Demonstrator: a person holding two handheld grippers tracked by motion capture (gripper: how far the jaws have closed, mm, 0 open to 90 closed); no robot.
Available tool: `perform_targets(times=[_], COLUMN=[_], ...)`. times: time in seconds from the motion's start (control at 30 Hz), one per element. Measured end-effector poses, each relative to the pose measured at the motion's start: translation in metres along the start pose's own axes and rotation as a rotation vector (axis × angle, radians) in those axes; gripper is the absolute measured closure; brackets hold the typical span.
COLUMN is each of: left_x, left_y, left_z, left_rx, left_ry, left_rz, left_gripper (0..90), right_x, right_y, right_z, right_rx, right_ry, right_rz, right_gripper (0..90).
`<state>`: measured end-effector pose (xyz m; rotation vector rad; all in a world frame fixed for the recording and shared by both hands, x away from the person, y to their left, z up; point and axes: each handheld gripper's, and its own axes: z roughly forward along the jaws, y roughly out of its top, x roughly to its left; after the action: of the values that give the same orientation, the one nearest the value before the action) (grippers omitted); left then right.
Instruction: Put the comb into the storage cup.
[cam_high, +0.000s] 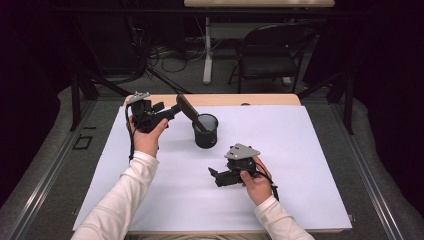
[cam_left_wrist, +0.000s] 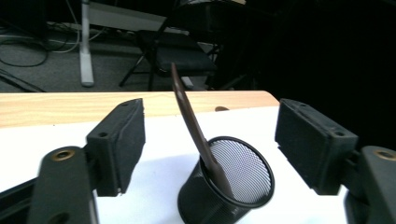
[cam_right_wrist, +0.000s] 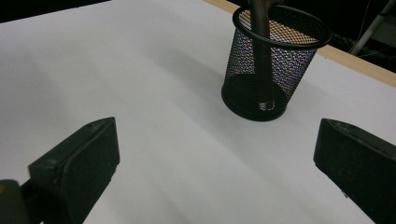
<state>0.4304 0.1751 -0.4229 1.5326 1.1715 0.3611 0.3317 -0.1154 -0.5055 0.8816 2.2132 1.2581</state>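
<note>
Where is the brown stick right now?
In the high view the brown stick stands tilted in the black mesh cup at the table's middle, leaning toward the open left gripper; in the left gripper view its top rises between the spread jaws, untouched.

No legible text, label, brand, number or sign appears on any surface near the black mesh cup (cam_high: 205, 131); its wire wall is unmarked.
</note>
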Motion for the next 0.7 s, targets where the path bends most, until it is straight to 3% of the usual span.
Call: perform_targets(times=[0.17,0.7], left_x=[-0.002,-0.011], left_y=[0.000,-0.002], left_z=[-0.007,-0.030], left_rx=[0.017,0.043], left_ry=[-0.018,-0.069], left_rz=[0.021,0.095], left_gripper=[17.3,15.9], right_x=[0.000,-0.001], right_y=[0.000,-0.001], right_z=[0.000,0.000], right_rx=[-0.001,0.003], right_ry=[0.000,-0.007], right_rz=[-0.002,-0.007], right_gripper=[0.2,0.2])
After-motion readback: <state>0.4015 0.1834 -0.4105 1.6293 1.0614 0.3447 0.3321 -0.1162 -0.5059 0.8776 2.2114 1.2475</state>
